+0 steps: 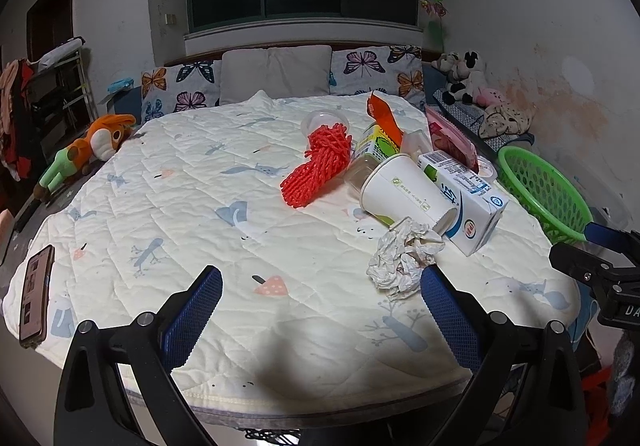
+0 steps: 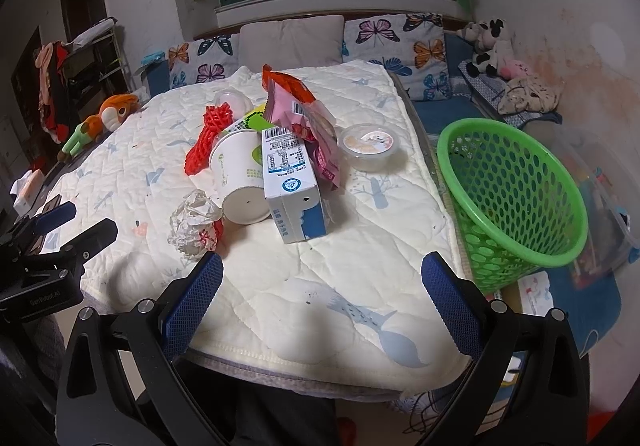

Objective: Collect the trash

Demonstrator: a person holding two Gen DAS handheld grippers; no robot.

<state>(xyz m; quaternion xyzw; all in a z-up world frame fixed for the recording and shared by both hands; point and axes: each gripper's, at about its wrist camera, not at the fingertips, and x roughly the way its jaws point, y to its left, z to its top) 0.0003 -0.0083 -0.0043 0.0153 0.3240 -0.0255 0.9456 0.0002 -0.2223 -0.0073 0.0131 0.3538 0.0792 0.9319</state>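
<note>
— While both claws hover over the bed's (image 1: 280, 326) near edge, what have they got?
— Nothing. The left claw (image 1: 322, 286) and right claw (image 2: 322, 272) gape wide, empty.
— And the trash?
— Crumpled paper (image 1: 402, 260) touches the left claw's right finger; cup (image 2: 240, 178) and carton (image 2: 292, 186) lie ahead; the green basket (image 2: 516, 206) stands right of the right claw.
</note>
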